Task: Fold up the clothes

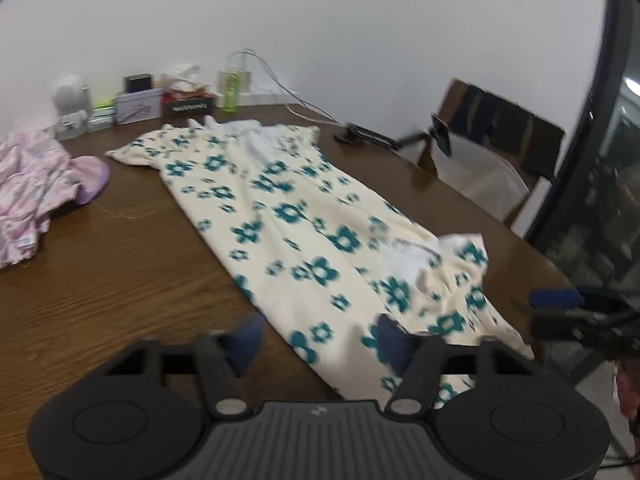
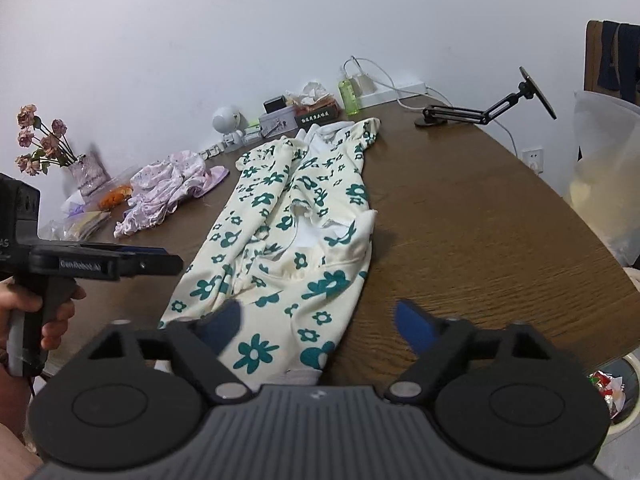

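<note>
Clutter stands along the far edge of the table [image 2: 500, 240], against the white wall: a vase of dried roses [image 2: 44, 140] at the left, a white round device [image 2: 226, 120], a small tin box [image 2: 278, 122], a tissue box [image 2: 318, 112], a green bottle [image 2: 349, 98] with white cables behind it, and a black folding holder arm [image 2: 480, 112] lying at the far right side. A crumpled pink garment [image 2: 168, 188] lies left of the middle, close to the task's thing but apart from it. A wooden chair [image 1: 500, 132] stands behind the table's right rim.

The cream garment with teal flowers [image 2: 296, 240] lies spread lengthwise in the centre of the table, its collar toward the wall and its hem hanging a little over the near edge. Part of its right side is turned over and shows the white inside.

The left gripper [image 1: 320, 344] hovers over the near hem with its jaws spread apart; the cloth lies under them and I cannot see the pads pressing on it. The right gripper [image 2: 316, 324] has its jaws spread wider, one finger over the cloth and one over bare wood, holding nothing.

Right of the garment the wood is bare up to the curved rim, so this side is free for moving. At the left, a hand [image 2: 24, 312] with the other gripper is beside the hem.
</note>
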`<state>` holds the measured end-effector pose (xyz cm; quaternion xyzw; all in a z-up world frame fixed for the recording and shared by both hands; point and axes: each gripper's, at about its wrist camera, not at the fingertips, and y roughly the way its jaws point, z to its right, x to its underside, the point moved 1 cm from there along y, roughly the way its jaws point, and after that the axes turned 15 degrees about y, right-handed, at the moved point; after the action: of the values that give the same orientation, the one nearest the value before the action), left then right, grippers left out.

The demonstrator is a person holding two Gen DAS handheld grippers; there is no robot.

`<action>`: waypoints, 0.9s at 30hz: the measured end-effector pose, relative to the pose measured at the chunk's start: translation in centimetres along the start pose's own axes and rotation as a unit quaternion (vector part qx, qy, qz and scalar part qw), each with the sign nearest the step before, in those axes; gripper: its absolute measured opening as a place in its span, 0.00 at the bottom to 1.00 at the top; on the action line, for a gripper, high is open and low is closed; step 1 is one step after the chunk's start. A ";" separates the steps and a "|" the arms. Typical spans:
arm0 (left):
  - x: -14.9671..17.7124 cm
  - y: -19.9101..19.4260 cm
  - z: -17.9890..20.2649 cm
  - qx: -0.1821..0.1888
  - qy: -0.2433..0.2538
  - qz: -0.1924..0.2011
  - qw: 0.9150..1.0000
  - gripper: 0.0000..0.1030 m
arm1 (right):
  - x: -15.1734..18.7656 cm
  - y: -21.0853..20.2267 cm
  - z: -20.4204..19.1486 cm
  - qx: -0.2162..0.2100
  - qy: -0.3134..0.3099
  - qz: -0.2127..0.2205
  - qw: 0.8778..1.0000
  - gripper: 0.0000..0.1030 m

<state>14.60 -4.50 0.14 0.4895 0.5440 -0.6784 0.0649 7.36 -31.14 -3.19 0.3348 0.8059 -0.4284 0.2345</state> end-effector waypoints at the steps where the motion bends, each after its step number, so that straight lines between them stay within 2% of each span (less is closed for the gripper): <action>1: -0.1 0.3 0.5 0.005 0.009 -0.003 1.000 0.39 | -0.1 0.2 0.1 0.003 0.000 -0.003 1.000 0.69; 3: -0.2 0.8 1.3 0.019 0.023 -0.006 1.000 0.32 | -0.2 0.9 0.5 0.006 0.007 -0.009 1.000 0.63; 5: -0.3 1.3 2.1 0.021 0.038 -0.011 0.999 0.31 | -0.3 1.4 1.0 0.003 0.017 -0.016 1.000 0.56; 10: -0.4 2.7 3.3 0.024 0.058 -0.023 0.998 0.30 | 0.1 2.1 0.5 -0.011 0.020 -0.022 0.999 0.51; 12: -0.5 3.0 3.4 0.025 0.062 -0.025 0.997 0.31 | 0.4 2.4 0.1 -0.015 0.020 -0.023 0.999 0.40; 14: -0.5 3.1 3.4 0.027 0.064 -0.029 0.997 0.31 | 0.7 2.7 -0.4 -0.010 0.019 -0.022 1.000 0.22; 17: -0.8 3.2 3.3 0.032 0.067 -0.039 0.996 0.34 | 0.8 3.0 -0.3 -0.015 0.034 -0.026 0.999 0.09; 20: -2.4 3.1 2.5 0.047 0.065 -0.034 0.996 0.48 | 0.6 3.0 0.3 -0.026 0.050 -0.030 0.998 0.07; 24: -6.1 3.6 0.7 0.034 0.063 -0.019 0.997 0.54 | 0.1 2.6 1.1 -0.056 0.070 -0.028 0.996 0.07; 26: -8.4 5.0 -0.2 0.024 0.063 -0.022 0.997 0.55 | -0.1 2.4 1.2 -0.069 0.069 -0.027 0.995 0.07; 27: -9.7 6.3 -0.6 0.021 0.062 -0.030 0.997 0.60 | -0.2 2.4 1.3 -0.076 0.068 -0.028 0.994 0.07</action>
<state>23.80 -10.88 3.09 0.5154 0.5470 -0.6597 0.0009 9.34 -31.29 -5.01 0.3218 0.8591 -0.3487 0.1918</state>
